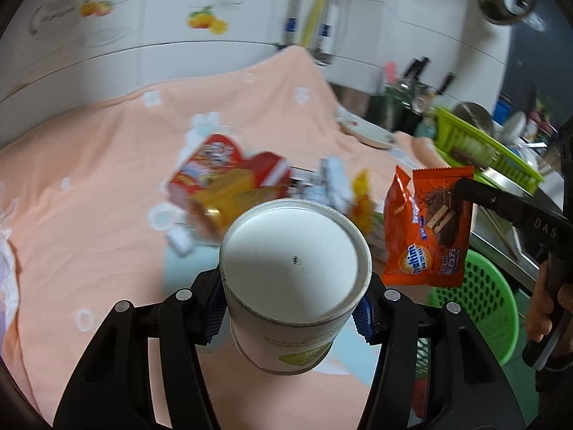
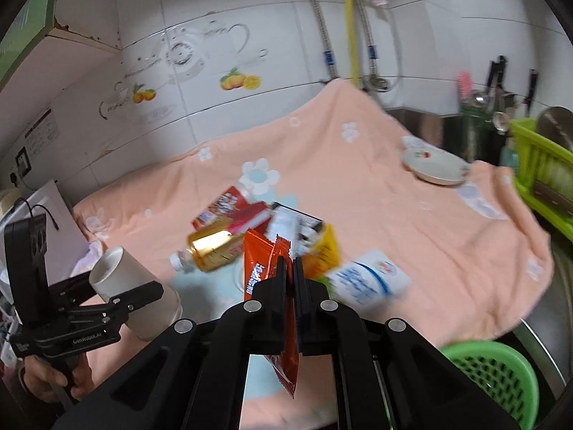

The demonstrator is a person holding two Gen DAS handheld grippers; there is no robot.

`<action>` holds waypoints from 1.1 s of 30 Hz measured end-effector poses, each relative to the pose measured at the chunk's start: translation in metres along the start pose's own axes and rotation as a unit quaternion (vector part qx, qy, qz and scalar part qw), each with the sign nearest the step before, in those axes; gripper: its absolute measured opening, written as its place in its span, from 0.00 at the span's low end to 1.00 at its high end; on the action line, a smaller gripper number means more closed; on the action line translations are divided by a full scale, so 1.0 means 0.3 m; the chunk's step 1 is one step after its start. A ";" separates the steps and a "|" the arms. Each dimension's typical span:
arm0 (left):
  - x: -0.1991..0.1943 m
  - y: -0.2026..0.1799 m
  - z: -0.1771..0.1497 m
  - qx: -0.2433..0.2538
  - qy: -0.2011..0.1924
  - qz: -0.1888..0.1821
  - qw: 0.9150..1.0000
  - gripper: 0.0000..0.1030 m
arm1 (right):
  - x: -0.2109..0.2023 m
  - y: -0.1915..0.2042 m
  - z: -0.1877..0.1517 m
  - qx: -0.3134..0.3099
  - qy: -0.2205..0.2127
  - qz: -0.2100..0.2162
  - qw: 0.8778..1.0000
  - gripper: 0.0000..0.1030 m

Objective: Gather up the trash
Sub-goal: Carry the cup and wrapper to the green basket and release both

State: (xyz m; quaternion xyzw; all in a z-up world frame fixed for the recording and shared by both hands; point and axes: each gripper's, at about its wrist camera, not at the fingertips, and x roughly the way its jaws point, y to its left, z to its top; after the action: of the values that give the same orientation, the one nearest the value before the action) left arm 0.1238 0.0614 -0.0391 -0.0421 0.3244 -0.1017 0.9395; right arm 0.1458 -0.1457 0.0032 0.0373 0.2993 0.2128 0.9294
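Your left gripper squeezes the paper cup. Your right gripper pinches the orange wrapper, lifted so it can drop into the green basket below-right.

Motion blurs the trash pile; the green basket is cut off.

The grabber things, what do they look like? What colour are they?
Both are black. The left gripper has chunky arms with round silver bolts and ridged blue pads on its fingers. From the other camera its body carries white "GenRoboAI" lettering, with a black box and thin cable above. The right gripper matches, with "DAS" on its side. A bare hand holds each handle.
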 end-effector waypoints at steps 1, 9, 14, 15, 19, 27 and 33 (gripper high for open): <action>0.005 -0.025 -0.001 0.005 0.002 -0.006 1.000 0.55 | -0.030 -0.021 -0.022 0.003 -0.001 -0.011 1.000 0.04; 0.032 -0.238 -0.024 0.048 0.014 -0.063 0.997 0.55 | -0.179 -0.167 -0.170 0.027 0.008 -0.079 0.996 0.04; 0.054 -0.376 -0.039 0.074 0.025 -0.095 0.992 0.55 | -0.265 -0.287 -0.275 0.058 0.022 -0.121 0.991 0.05; 0.060 -0.409 -0.043 0.082 0.028 -0.102 0.991 0.55 | -0.281 -0.310 -0.297 0.063 0.025 -0.131 0.989 0.05; 0.080 -0.515 -0.055 0.105 0.036 -0.121 0.987 0.55 | -0.320 -0.381 -0.361 0.082 0.035 -0.153 0.984 0.07; 0.139 -0.680 -0.090 0.133 0.067 -0.152 0.977 0.55 | -0.371 -0.497 -0.447 0.123 0.040 -0.181 0.975 0.25; 0.195 -0.755 -0.138 0.143 0.099 -0.166 0.971 0.56 | -0.420 -0.542 -0.471 0.140 0.026 -0.191 0.971 0.44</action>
State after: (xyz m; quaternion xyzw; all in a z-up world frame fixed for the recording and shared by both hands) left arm 0.1061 -0.1728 -0.0738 0.0493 0.3864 -0.3049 0.8691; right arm 0.0337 -0.3540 -0.0764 0.1038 0.3518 -0.0122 0.9302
